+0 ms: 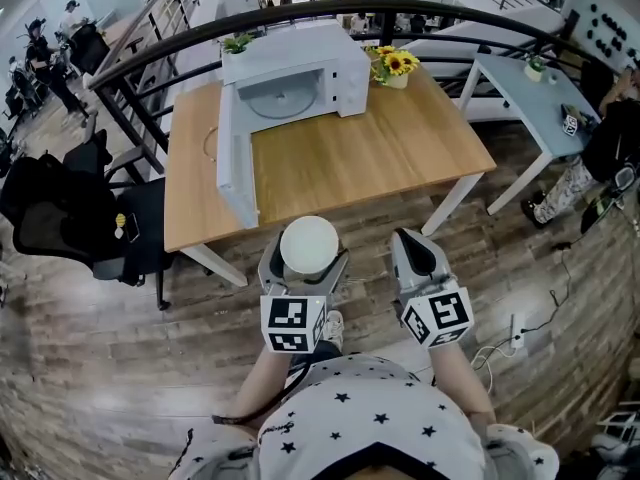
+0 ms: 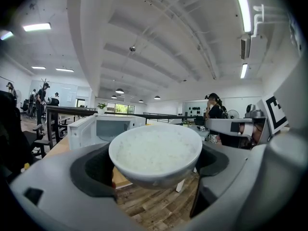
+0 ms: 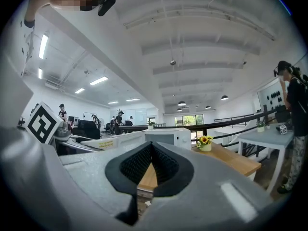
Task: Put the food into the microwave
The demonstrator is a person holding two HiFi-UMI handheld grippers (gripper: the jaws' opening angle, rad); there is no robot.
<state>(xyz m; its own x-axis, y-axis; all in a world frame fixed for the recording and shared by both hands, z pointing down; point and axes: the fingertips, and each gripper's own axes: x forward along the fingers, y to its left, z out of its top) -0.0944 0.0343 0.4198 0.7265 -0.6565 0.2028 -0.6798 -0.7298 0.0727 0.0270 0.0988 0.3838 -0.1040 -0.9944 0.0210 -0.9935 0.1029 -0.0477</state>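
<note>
1. Two grey plastic grippers are held low over the plank floor (image 1: pixel 120 358), just short of the near edge of the wooden table (image 1: pixel 400 153).
2. At the far left, a black mesh chair (image 1: pixel 60 223) stands off the table's left edge.
3. A boxy white microwave (image 1: pixel 300 68) sits at the table's back edge. Its flat door (image 1: pixel 232 163) is swung open to the left, and a round glass turntable (image 1: pixel 280 98) shows inside.
4. The left gripper (image 1: pixel 305 255) pinches a smooth, round white bowl (image 2: pixel 155 174) between its jaws. The bowl is filled nearly to the rim with grainy white rice (image 2: pixel 153 150) and is off the table, in front of the open door.
5. Sunflowers (image 1: pixel 392 65) in a small pot stand near the table's back right corner, just beside the microwave.
6. The right gripper (image 1: pixel 415 250) is empty, and its ribbed black pads (image 3: pixel 135 163) are pressed together at the tips.
</note>
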